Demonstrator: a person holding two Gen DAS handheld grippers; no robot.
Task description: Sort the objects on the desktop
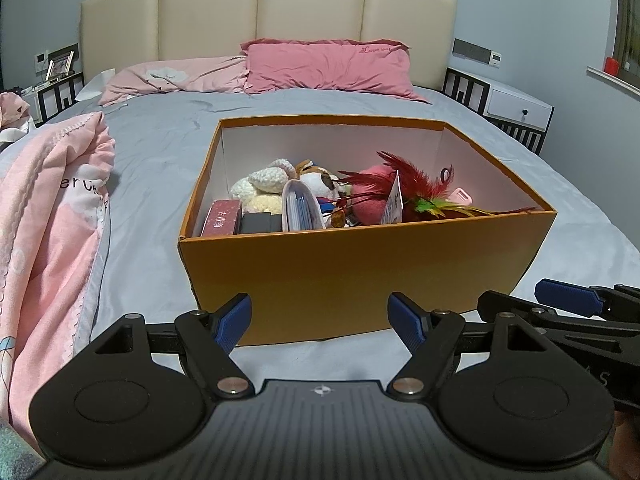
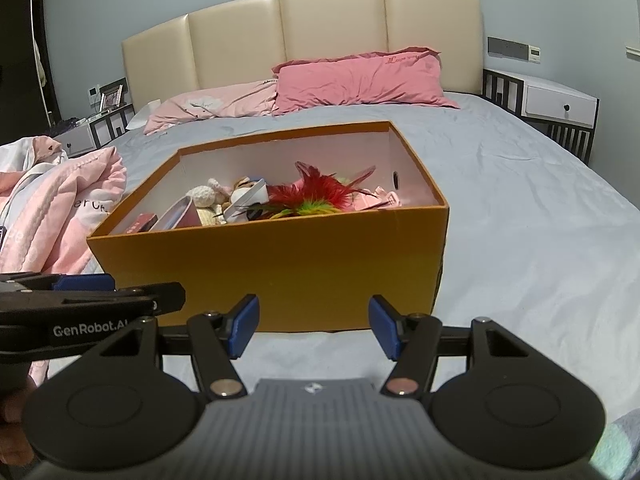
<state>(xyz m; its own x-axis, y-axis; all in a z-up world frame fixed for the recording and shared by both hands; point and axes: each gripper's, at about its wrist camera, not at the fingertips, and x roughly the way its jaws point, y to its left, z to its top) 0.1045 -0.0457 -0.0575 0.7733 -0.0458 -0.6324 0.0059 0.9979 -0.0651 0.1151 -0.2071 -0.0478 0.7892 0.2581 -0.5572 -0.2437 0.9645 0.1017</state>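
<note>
An orange cardboard box point(image 1: 360, 272) point(image 2: 280, 264) stands on the grey bed sheet, straight ahead of both grippers. Inside lie a white crocheted toy point(image 1: 266, 182) point(image 2: 204, 196), a plush dog point(image 1: 320, 180), a red feather toy point(image 1: 408, 184) point(image 2: 316, 192), a pink plush point(image 1: 370, 200), a dark red small box point(image 1: 221, 218) and a clear pouch point(image 1: 300, 206). My left gripper point(image 1: 322, 322) is open and empty just short of the box's near wall. My right gripper point(image 2: 314, 326) is open and empty too, beside the left one, whose body point(image 2: 92, 300) shows at the left edge.
A pink quilt point(image 1: 52, 216) point(image 2: 60, 208) is bunched at the left of the bed. Pink pillows point(image 1: 328, 66) point(image 2: 360, 80) lean on the cream headboard. White bedside tables point(image 1: 516, 108) point(image 2: 560, 104) flank the bed. Bare grey sheet point(image 2: 540, 240) spreads right of the box.
</note>
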